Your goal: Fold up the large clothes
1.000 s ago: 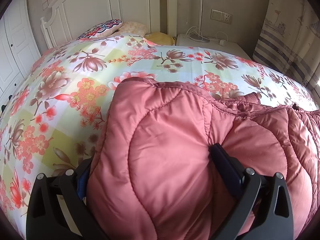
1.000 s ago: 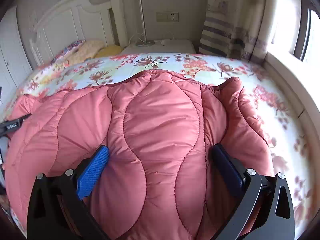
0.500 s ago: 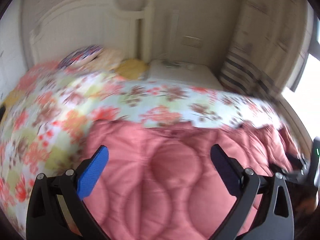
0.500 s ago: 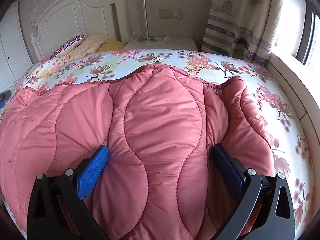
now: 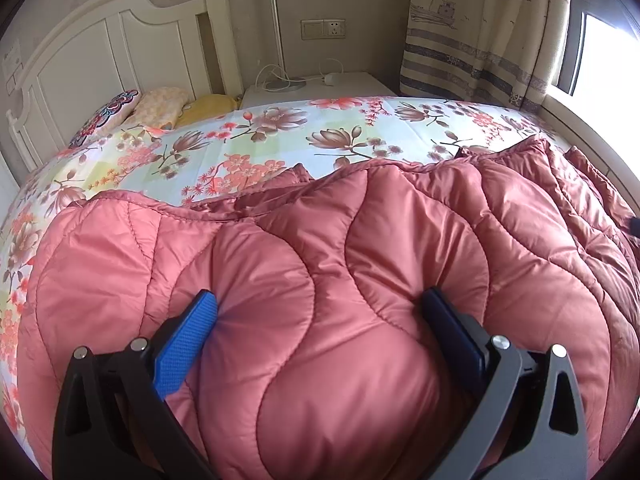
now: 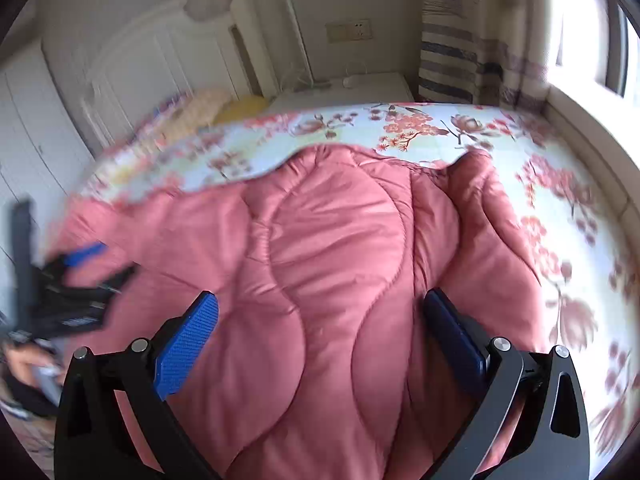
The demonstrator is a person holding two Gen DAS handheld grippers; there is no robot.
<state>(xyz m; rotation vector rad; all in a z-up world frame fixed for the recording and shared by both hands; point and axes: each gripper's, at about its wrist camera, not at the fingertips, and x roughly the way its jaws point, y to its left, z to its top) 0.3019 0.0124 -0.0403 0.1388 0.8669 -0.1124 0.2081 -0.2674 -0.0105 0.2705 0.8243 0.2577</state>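
I can read no words, numbers or brand names anywhere in my two views. The white label (image 5: 11,65) stuck on the headboard (image 5: 100,60) at the far left carries only tiny dark marks, too small for me to make out. In my right wrist view, the other hand-held gripper (image 6: 76,288) shows a pale strip of lettering on its black body, but motion blur smears it past reading. The wall socket plate (image 5: 323,29) shows no legible marking.
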